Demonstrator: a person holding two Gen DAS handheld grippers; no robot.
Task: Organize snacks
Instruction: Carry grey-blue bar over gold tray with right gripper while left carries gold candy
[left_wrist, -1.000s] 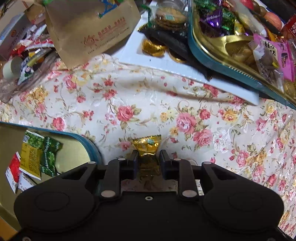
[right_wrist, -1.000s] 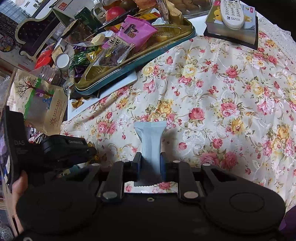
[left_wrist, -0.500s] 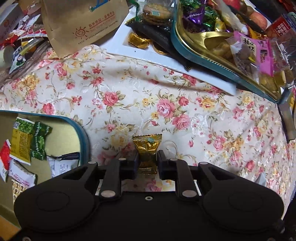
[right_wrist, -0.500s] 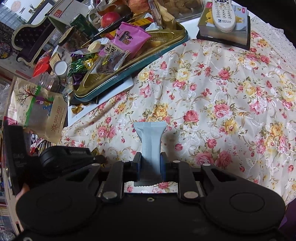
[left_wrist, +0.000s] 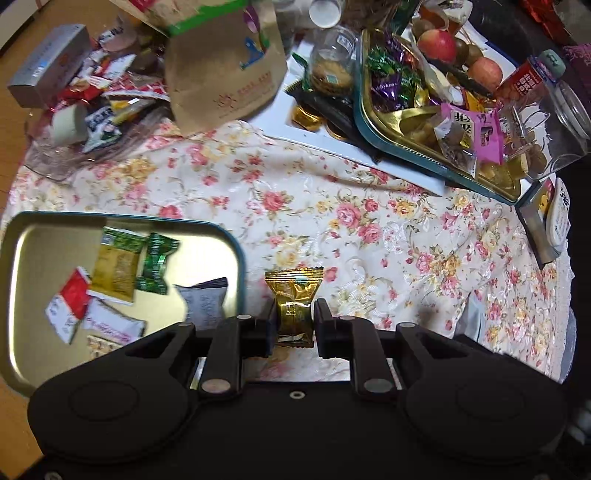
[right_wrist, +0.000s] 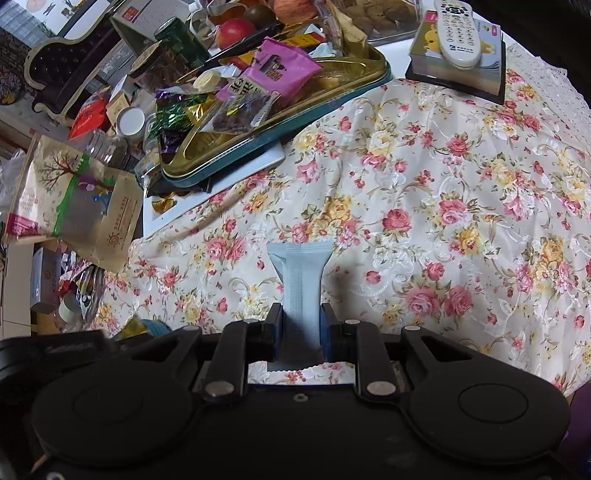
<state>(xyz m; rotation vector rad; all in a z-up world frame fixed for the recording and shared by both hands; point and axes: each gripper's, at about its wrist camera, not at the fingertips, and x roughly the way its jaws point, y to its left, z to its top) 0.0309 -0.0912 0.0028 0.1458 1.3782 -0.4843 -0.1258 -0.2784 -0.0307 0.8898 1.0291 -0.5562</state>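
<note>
**Over the floral cloth, two snacks held and ready for the tin**

At the lower middle of the left wrist view, the left claw (left_wrist: 294, 325) is nearly closed and pinches a gold-wrapped candy (left_wrist: 294, 306) at its waist; the crimped top of the wrapper stands free above the fingers. At the lower left of the same frame lies the open teal-rimmed tin (left_wrist: 242, 258) with a gold floor. It holds already a yellow sachet (left_wrist: 115, 271), a green candy (left_wrist: 157, 267), a red and white packet (left_wrist: 70, 299) and some white packets. The candy hangs just right of the rim of the tin, over the floral tablecloth (left_wrist: 369, 229) that covers the surface.

In the right wrist view, the right claw (right_wrist: 301, 328) is fully closed on a pale blue-grey snack bar (right_wrist: 300, 280), which points up and away toward the middle of the frame. The second tin, a full one (right_wrist: 295, 129), sits at the upper left on a white board, well apart from the bar.

As I judge it, the step in hand is to carry the gold candy over the teal-rimmed tin and let it go there. To do it well, the left claw should cross the rim with some clearance, stop above a bare part of the gold floor, perhaps the upper left corner, come low, and only then open. The wrapper is slippery and light, so a high release could let it bounce out. The bar should wait firmly held until the left claw is clear.
</note>
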